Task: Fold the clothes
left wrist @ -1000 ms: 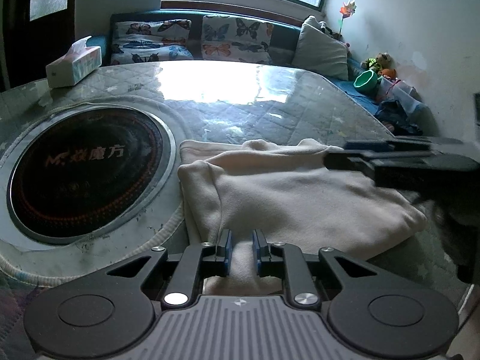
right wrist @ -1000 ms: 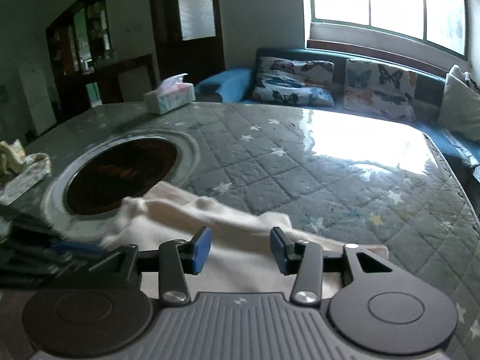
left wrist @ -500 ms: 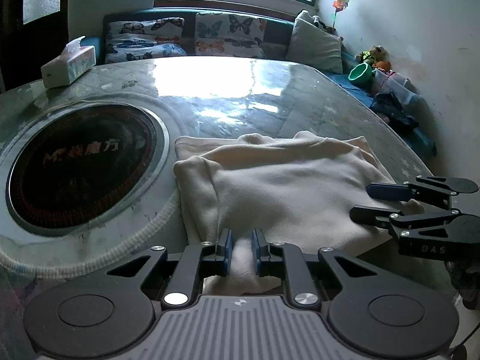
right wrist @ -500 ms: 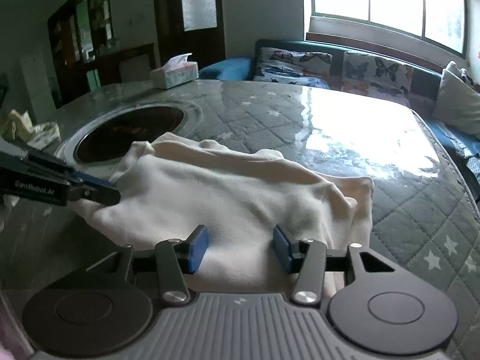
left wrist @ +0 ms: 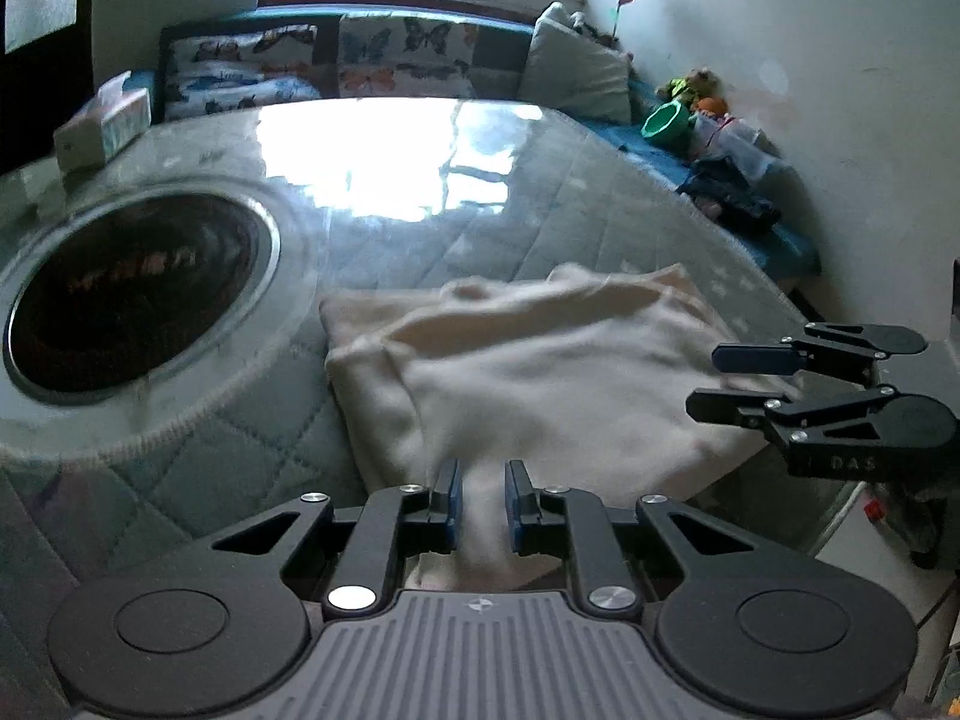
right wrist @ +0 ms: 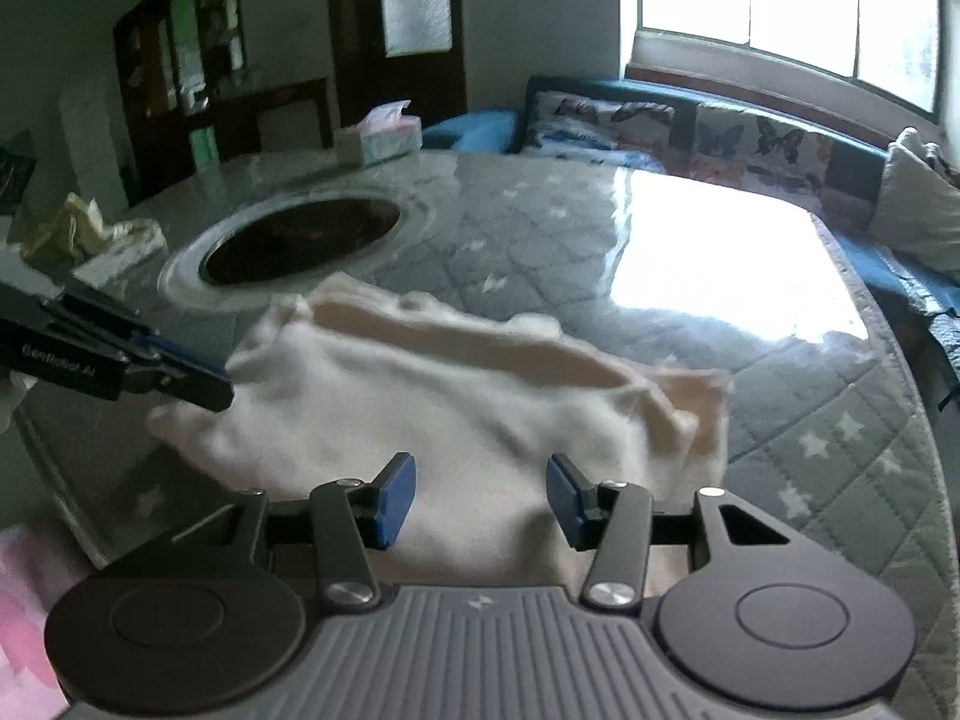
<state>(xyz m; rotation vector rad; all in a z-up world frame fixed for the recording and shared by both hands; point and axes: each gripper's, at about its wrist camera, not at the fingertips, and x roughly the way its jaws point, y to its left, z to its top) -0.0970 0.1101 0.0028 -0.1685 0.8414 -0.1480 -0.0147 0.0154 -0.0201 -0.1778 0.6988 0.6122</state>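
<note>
A cream garment (left wrist: 558, 378) lies folded on the quilted table, near its front edge; it also shows in the right wrist view (right wrist: 456, 396). My left gripper (left wrist: 480, 507) is shut on the garment's near edge, with cloth pinched between its blue pads. In the right wrist view the left gripper (right wrist: 198, 384) sits at the garment's left corner. My right gripper (right wrist: 480, 501) is open and empty, hovering just above the garment's near side. In the left wrist view the right gripper (left wrist: 708, 381) hangs open over the garment's right edge.
A round dark hob (left wrist: 138, 288) is set into the table (left wrist: 540, 192) left of the garment. A tissue box (left wrist: 102, 126) stands at the far left. A sofa with butterfly cushions (left wrist: 396, 60) runs behind. Crumpled paper (right wrist: 90, 234) lies at the table's left.
Both grippers have drawn back toward the table's front edge. The left gripper stays shut on the garment, which has shifted with it. The right gripper stays open.
</note>
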